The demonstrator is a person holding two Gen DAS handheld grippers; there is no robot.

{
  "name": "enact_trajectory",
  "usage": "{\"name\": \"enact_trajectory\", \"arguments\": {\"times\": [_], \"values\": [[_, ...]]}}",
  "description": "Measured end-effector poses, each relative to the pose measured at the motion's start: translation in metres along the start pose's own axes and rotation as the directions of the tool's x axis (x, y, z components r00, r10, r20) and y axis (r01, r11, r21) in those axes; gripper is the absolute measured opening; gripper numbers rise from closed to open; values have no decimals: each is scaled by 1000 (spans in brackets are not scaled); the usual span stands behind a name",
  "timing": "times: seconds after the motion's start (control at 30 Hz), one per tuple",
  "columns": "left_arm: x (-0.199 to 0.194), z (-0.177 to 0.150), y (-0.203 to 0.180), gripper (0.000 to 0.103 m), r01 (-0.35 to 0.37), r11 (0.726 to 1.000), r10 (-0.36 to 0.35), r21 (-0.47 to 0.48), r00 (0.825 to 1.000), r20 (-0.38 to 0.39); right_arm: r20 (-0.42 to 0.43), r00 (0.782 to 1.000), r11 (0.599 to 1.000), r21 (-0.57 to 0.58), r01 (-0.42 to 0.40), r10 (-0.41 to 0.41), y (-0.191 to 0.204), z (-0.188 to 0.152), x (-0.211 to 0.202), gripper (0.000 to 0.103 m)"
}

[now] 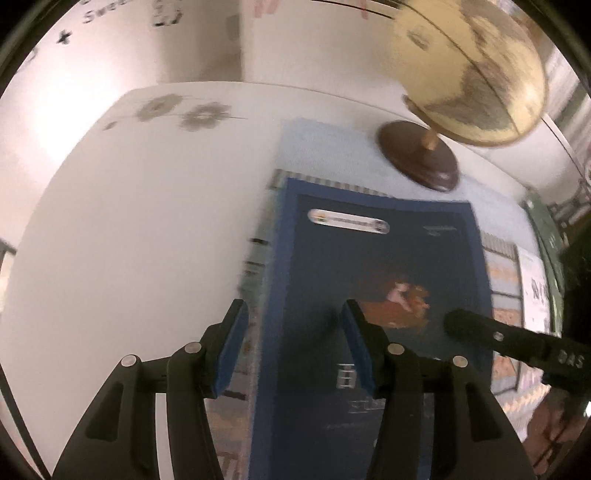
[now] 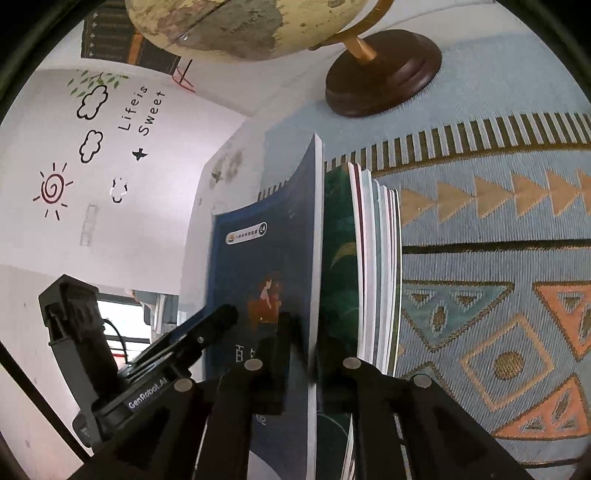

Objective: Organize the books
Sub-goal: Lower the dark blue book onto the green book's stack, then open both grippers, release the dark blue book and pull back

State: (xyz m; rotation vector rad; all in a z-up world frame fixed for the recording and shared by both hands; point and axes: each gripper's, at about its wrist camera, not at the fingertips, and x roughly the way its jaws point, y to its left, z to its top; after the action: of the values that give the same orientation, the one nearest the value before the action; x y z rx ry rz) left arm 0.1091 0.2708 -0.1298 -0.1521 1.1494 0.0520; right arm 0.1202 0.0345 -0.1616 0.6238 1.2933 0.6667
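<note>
A thin dark blue book [image 2: 258,258] stands on edge on the patterned cloth, leaning left, away from a row of upright books [image 2: 376,258] led by a green one [image 2: 338,258]. My right gripper [image 2: 304,328] sits over the blue book's top edge with one jaw on each side. The jaws are narrowly apart and do not clearly press on the book. In the left wrist view my left gripper [image 1: 293,317] stands open, blue pads apart, straddling the left edge of the blue book [image 1: 369,258]. One of the right gripper's fingers [image 1: 465,325] shows over the cover.
A globe [image 2: 240,26] on a round brown base [image 2: 384,70] stands just beyond the books. The patterned blue cloth [image 2: 480,221] stretches to the right of the row. Left of the cloth lies bare white tabletop [image 1: 129,221], then a wall with drawings [image 2: 92,147].
</note>
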Motion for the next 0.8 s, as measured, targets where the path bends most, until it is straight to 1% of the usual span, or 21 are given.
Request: {"name": "enact_trajectory", "arguments": {"times": [0.03,0.07,0.1,0.17,0.2,0.23,0.3,0.33,0.4,0.43,0.47,0.53,0.57,0.6,0.63,0.67,0.7,0.8], "values": [[-1,0,5,51,0,1000,0,-22,1000,2,0,1000,1000,-10,8,-8,5,0,0,16],[-3,-1,11,51,6,999,-6,-49,1000,5,-2,999,999,-34,33,-33,8,0,-2,16],[-4,-1,15,55,12,998,-12,-63,1000,5,1,998,997,-53,59,-59,11,0,-5,17],[-8,-2,19,55,8,997,-8,-77,1000,3,20,994,990,-83,113,-111,14,1,-12,19],[-10,-1,20,55,6,997,-5,-81,1000,7,33,991,987,-91,133,-130,14,1,-17,22],[-16,-1,19,55,10,997,-8,-83,1000,26,47,989,985,-94,143,-139,12,2,-23,22],[-27,0,14,56,19,997,-14,-76,998,67,100,989,989,-89,114,-105,7,1,-41,22],[-33,1,9,58,23,997,-17,-70,996,88,134,987,991,-90,96,-83,5,-1,-52,23],[-42,3,-4,63,43,997,-35,-57,992,122,210,976,992,-99,79,-57,-2,-6,-78,26],[-46,6,-14,64,58,997,-51,-45,989,137,235,971,992,-101,77,-51,-6,-9,-87,31],[-49,8,-23,65,69,997,-64,-33,987,146,275,960,992,-97,77,-47,-12,-13,-100,34],[-51,12,-50,66,88,996,-88,5,985,151,335,941,994,-77,83,-53,-24,-20,-122,49],[-51,13,-67,68,96,995,-99,27,984,150,367,928,994,-61,87,-59,-33,-25,-135,51],[-50,12,-82,73,105,993,-110,45,983,147,391,918,995,-47,91,-65,-39,-29,-145,51],[-49,12,-97,74,121,990,-129,65,982,141,410,909,995,-30,95,-74,-45,-31,-156,52],[-47,10,-113,74,142,986,-152,86,980,132,423,901,994,-4,110,-97,-57,-36,-169,52],[-46,6,-125,74,154,983,-166,99,978,124,427,897,992,10,123,-116,-64,-38,-176,52],[-31,-8,-174,78,219,962,-232,164,970,64,441,874,978,66,196,-205,-96,-51,-205,52]]}}
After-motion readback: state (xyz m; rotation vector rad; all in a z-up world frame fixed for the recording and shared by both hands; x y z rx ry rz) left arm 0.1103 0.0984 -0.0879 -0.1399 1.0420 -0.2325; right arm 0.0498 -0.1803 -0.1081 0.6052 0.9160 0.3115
